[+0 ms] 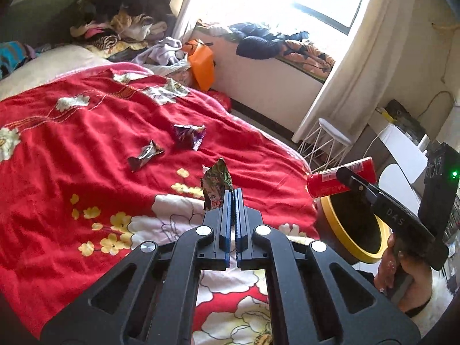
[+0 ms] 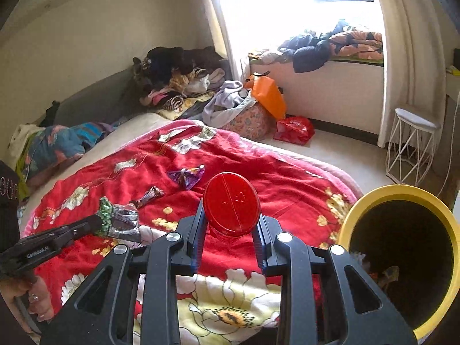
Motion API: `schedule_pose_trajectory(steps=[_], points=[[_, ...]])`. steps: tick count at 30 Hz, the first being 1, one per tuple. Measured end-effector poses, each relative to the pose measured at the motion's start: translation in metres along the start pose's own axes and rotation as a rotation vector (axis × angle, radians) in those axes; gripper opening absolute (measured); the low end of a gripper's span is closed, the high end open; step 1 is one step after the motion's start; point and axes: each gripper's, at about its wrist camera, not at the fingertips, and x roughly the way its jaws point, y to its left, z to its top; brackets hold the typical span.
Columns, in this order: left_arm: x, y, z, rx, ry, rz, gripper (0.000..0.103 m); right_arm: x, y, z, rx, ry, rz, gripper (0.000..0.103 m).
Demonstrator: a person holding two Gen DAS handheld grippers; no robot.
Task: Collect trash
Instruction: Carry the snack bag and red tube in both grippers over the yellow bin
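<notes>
My left gripper (image 1: pixel 233 191) is shut on a green crumpled snack wrapper (image 1: pixel 216 182) and holds it above the red floral bedspread (image 1: pixel 86 143); it also shows in the right wrist view (image 2: pixel 115 220). My right gripper (image 2: pixel 230 224) is shut on a red can (image 2: pixel 231 204), also seen in the left wrist view (image 1: pixel 340 179), held just left of and above the yellow-rimmed black bin (image 2: pixel 362 207). A purple wrapper (image 1: pixel 191 135) and a brown-silver wrapper (image 1: pixel 145 155) lie on the bedspread.
Piles of clothes (image 2: pixel 178 86) sit at the bed's head. An orange bag (image 2: pixel 268 95) and a red bag (image 2: pixel 293 129) lie on the floor near the window seat. A white wire stool (image 2: pixel 411 146) stands by the curtain.
</notes>
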Motion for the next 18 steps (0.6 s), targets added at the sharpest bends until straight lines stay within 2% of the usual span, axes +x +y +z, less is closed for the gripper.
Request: schedule_pose_trajectory(steps=[18], points=[[0.004, -0.062, 0.011, 0.110, -0.025, -0.041, 0.001, -0.043, -0.052, 0.014, 0.073, -0.103, -0.091, 0.027]])
